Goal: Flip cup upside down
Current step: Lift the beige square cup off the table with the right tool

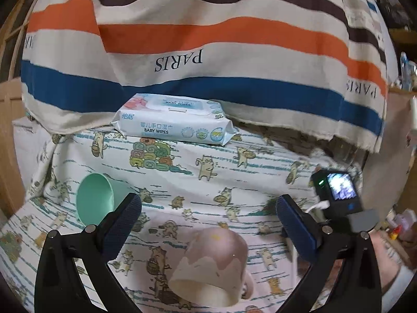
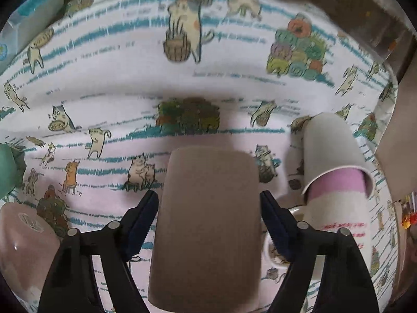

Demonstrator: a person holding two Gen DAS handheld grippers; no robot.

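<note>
In the left wrist view a pink and cream mug (image 1: 216, 263) lies tilted on the cat-print cloth (image 1: 234, 172), mouth toward the camera. My left gripper (image 1: 208, 221) is open above it, jaws wide apart, touching nothing. A mint green cup (image 1: 97, 195) lies on its side behind the left finger. In the right wrist view a grey-brown cup (image 2: 208, 221) stands upside down between the fingers of my right gripper (image 2: 209, 221); the pads sit beside its walls with small gaps. A grey cup (image 2: 336, 154) lies over a pink and white mug (image 2: 338, 208) at right.
A pack of baby wipes (image 1: 173, 122) lies at the back under a hanging striped cloth (image 1: 208, 39). The right gripper's camera (image 1: 338, 193) shows at right. The pink mug's base (image 2: 26, 234) and the green cup's edge (image 2: 7, 169) show at left.
</note>
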